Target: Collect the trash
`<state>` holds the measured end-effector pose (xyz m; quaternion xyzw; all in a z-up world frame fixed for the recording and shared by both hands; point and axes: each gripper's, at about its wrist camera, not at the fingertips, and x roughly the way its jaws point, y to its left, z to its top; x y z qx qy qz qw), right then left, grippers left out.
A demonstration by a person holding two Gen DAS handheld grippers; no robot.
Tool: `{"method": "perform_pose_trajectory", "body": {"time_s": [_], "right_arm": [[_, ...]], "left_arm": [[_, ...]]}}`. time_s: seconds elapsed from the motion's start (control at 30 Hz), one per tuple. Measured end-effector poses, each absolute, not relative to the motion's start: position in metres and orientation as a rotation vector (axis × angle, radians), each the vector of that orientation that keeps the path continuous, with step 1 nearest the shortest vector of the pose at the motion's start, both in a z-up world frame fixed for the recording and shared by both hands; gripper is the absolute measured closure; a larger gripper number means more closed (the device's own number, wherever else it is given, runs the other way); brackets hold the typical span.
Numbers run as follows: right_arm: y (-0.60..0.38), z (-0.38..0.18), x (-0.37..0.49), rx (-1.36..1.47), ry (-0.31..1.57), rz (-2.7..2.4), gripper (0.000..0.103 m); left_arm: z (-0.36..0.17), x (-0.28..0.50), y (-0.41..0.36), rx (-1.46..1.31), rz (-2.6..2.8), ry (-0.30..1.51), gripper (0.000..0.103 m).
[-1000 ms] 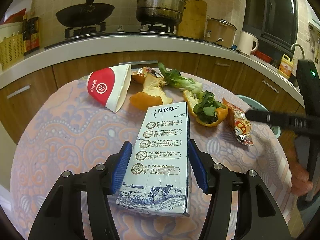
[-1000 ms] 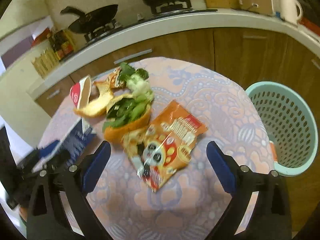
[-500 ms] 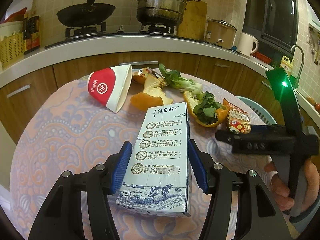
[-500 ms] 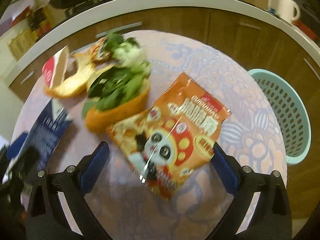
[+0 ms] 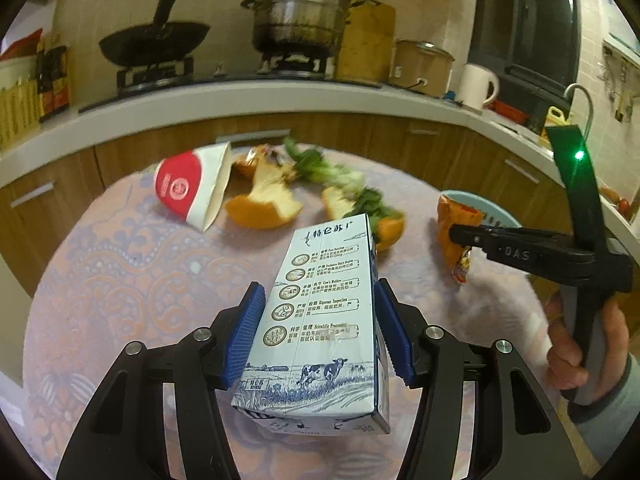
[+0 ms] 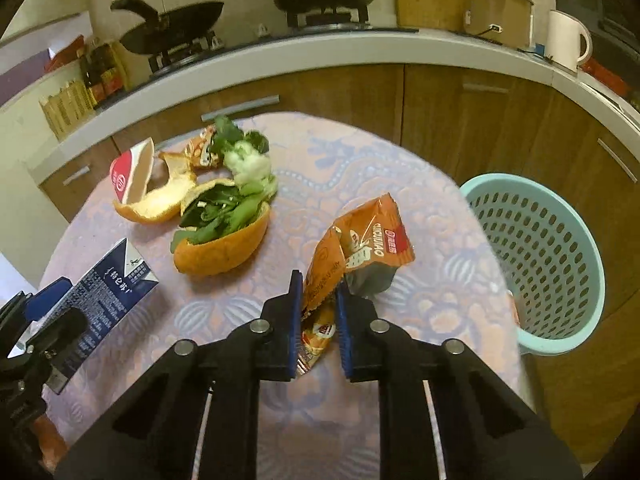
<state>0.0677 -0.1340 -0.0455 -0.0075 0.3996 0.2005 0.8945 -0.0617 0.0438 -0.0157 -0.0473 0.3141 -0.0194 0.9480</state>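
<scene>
Since 0.5 s ago your right tool has closed on the snack wrapper and raised it off the counter (basket just beside). Your left tool stays clamped on the milk carton.

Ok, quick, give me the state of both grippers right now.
Left gripper: shut on the blue-and-white milk carton.
Right gripper: shut on the crumpled orange snack bag.
</scene>
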Motion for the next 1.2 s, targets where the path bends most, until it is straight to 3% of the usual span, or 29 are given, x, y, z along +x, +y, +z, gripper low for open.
{"method": "perform_pose_trajectory", "body": {"time_s": [0.37,0.63,1.2], "right_arm": [[-0.183,-0.017,0.068,0.039,0.742,0.433,0.091],[-0.242,-0.009,0.089,0.082,0.707,0.334,0.091],[-0.363,-0.084,0.161,0.209,0.880,0.101,0.091]], "left_arm": [[0.028,-0.039,-0.006,-0.051,-0.123,0.573,0.049],[0.044,0.020,-0.086,0.063,-0.225,0.580,0.049],[-0.022,0.163,-0.196,-0.002,-0.360,0.789,0.049]]}}
